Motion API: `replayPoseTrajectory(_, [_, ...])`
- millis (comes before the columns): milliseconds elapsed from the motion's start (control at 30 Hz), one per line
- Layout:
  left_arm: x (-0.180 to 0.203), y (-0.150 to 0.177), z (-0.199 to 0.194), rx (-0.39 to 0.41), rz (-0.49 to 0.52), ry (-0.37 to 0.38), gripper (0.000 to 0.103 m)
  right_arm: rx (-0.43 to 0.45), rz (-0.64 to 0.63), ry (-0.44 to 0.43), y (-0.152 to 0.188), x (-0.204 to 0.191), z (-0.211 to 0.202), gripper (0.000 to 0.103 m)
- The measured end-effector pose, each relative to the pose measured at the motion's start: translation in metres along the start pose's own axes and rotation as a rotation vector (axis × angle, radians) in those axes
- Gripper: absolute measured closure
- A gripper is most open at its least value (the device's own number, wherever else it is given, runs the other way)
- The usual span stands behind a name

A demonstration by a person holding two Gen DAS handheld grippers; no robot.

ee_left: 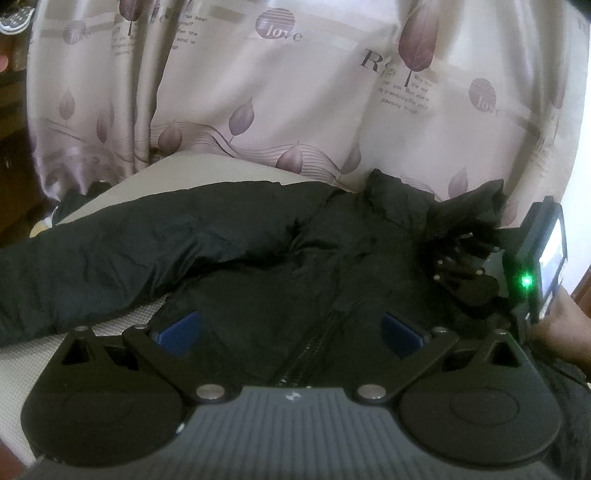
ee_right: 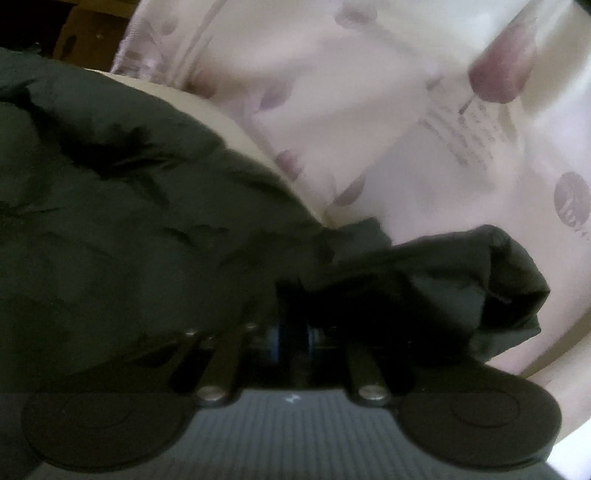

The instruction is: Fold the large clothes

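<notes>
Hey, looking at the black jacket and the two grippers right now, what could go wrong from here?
1. The right gripper pinches only a bunched bit of the black jacket; the puffy fabric may slip out when pulled.
2. The left gripper is open above the zipper; closing there could snag the teeth.
3. The sleeve lies spread sideways and may drag across the beige surface, skewing the fold.

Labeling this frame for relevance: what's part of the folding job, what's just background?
Job:
- jacket, black, zipper up, lying on the beige surface
- right gripper, shut on a bunched part of the jacket
- left gripper, open over the front

Background:
- leaf-print curtain
- shoe, top left corner
</notes>
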State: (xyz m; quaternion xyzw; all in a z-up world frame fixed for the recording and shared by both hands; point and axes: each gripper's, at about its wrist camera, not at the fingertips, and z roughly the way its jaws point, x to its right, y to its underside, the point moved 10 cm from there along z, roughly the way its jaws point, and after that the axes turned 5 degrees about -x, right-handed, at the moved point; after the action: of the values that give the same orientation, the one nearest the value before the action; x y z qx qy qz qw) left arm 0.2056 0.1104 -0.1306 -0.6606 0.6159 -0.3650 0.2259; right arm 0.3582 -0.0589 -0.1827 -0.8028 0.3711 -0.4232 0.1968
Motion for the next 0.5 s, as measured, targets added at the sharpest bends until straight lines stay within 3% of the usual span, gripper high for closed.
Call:
replayPoseTrajectory(100, [-0.001,0.000,0.000,-0.002,-0.007,-0.001,0.000,0.038,-0.071,0.033,0.000,-0.006,-0.007,0.085])
replayPoseTrajectory(267, [-0.003,0.000,-0.001,0.001,-0.009,-0.007,0.000,0.129,-0.197,0.082,-0.014,-0.016,-0.019,0.038])
replayPoseTrajectory(367, [-0.002,0.000,-0.002,0.002,-0.001,-0.010,0.000,0.186,-0.217,0.055,-0.021,-0.022,-0.033,0.035])
replayPoseTrajectory(500, [-0.005,-0.001,-0.003,0.004,-0.002,-0.010,0.000,0.163,-0.023,-0.031,-0.018,0.002,-0.042,0.035])
